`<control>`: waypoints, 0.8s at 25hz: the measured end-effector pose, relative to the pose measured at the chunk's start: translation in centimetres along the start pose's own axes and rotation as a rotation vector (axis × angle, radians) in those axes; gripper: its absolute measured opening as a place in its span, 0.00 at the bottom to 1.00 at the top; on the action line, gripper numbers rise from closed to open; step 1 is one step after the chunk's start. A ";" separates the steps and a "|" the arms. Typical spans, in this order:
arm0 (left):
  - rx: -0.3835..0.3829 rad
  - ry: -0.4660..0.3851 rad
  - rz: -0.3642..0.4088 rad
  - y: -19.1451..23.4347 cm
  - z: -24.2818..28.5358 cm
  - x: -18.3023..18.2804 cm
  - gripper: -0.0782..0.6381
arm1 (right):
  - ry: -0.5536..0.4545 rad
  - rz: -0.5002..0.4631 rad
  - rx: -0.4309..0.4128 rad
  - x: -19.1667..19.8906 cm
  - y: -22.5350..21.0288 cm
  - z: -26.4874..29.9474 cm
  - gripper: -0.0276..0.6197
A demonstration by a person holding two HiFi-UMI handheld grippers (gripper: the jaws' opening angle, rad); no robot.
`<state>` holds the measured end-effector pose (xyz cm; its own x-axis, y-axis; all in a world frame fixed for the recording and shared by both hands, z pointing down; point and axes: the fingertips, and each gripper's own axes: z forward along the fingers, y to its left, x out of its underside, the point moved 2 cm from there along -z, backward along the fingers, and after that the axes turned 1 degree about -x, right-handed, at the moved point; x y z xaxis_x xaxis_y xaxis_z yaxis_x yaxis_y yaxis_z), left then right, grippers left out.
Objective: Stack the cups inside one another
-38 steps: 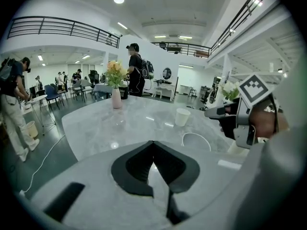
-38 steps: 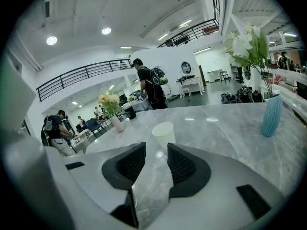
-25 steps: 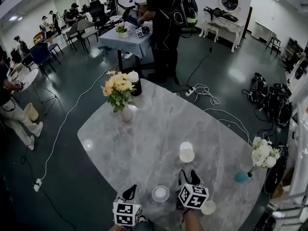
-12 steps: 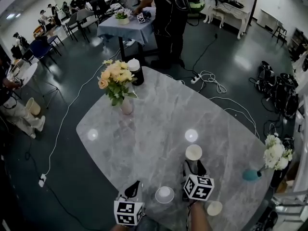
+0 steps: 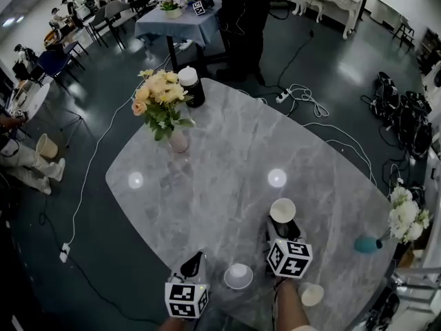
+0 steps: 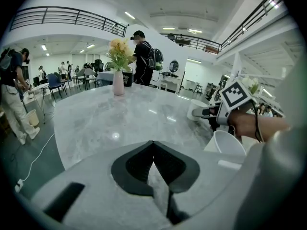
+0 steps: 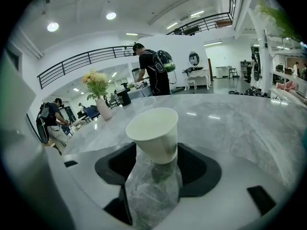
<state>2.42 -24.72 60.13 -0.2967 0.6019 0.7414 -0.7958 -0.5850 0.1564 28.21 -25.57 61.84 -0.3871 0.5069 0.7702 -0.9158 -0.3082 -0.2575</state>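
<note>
Vs a sec ago: my right gripper [image 7: 154, 152] has slid fwd and its jaws have just been opening. The paper cup [image 7: 152, 133] that stood clear ahead of it is now between them. Jaws are spread, pads not pressing it afaict. The cup stands on the table [image 5: 207, 185], mouth up, long axis vertical (base down between the pads). My left gripper [image 6: 152, 145] is pressed together w/ nothing in it. A second cup [image 5: 238, 276] sits between my grippers, and a third cup [image 5: 312, 294] is beside the right one.
</note>
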 end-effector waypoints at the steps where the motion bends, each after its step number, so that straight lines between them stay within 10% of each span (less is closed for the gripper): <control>1: 0.001 0.000 -0.001 0.0 0.1 0.0 0.10 | -0.002 0.002 -0.003 0.0 0.0 0.1 0.39; 20: -0.007 -0.015 -0.032 -0.4 -0.6 -0.1 0.10 | -0.032 0.009 0.011 -0.6 -0.6 -1.8 0.39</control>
<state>2.41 -24.23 59.66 -0.2631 0.6124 0.7455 -0.8084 -0.5616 0.1761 28.78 -24.23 60.43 -0.3919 0.4780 0.7861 -0.9108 -0.3220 -0.2583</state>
